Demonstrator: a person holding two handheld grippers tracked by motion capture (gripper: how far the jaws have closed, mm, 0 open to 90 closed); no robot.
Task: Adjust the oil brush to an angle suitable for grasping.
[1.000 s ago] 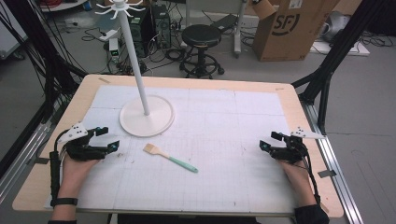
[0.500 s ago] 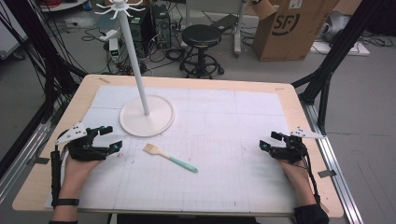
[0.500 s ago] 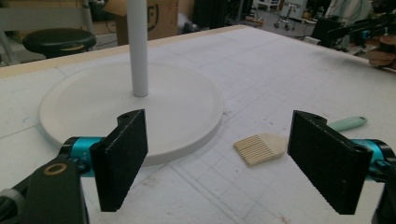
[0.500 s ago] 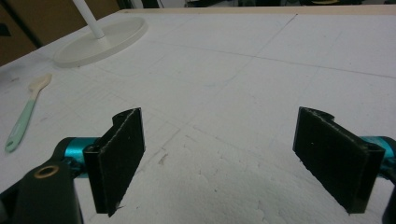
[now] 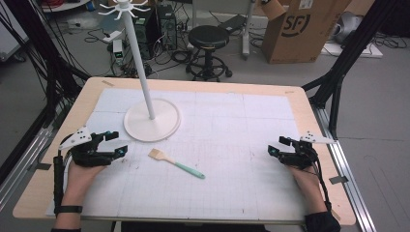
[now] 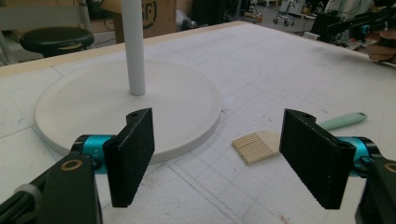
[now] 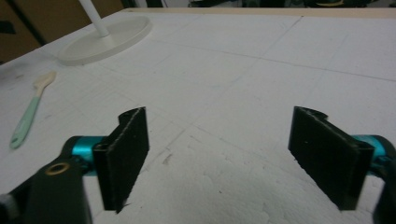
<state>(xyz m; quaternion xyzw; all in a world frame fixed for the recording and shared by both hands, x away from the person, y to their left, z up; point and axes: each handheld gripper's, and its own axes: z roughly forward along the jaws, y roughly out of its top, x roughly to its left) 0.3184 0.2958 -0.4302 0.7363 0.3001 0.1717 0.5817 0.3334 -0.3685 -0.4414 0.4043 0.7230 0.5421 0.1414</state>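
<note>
A brush [image 5: 176, 163] with a pale bristle head and a mint-green handle lies flat on the white mat, near the front middle. Behind it stands a white rack: a round base [image 5: 162, 126] and a tall pole [image 5: 142, 67] with hooks on top. My left gripper [image 5: 118, 143] rests at the left, pointing towards the brush [image 6: 259, 145] and base [image 6: 177, 98]. Its jaws stand wide and have just been closing a little, with nothing between them. My right gripper [image 5: 276, 145] rests at the right, far from the brush [image 7: 29, 114]. Its jaws [image 7: 217, 158] have narrowed slightly too and hold nothing.
The mat covers a wooden table [image 5: 300, 99] with black frame posts at both sides. Beyond the far edge are a black stool [image 5: 209, 36], a cardboard box [image 5: 304, 29] and cables on the floor. The right hand's gripper [image 6: 369, 32] appears far off in the left gripper view.
The left gripper has edged slightly towards the brush. The right hand, the brush and the rack have kept their places.
</note>
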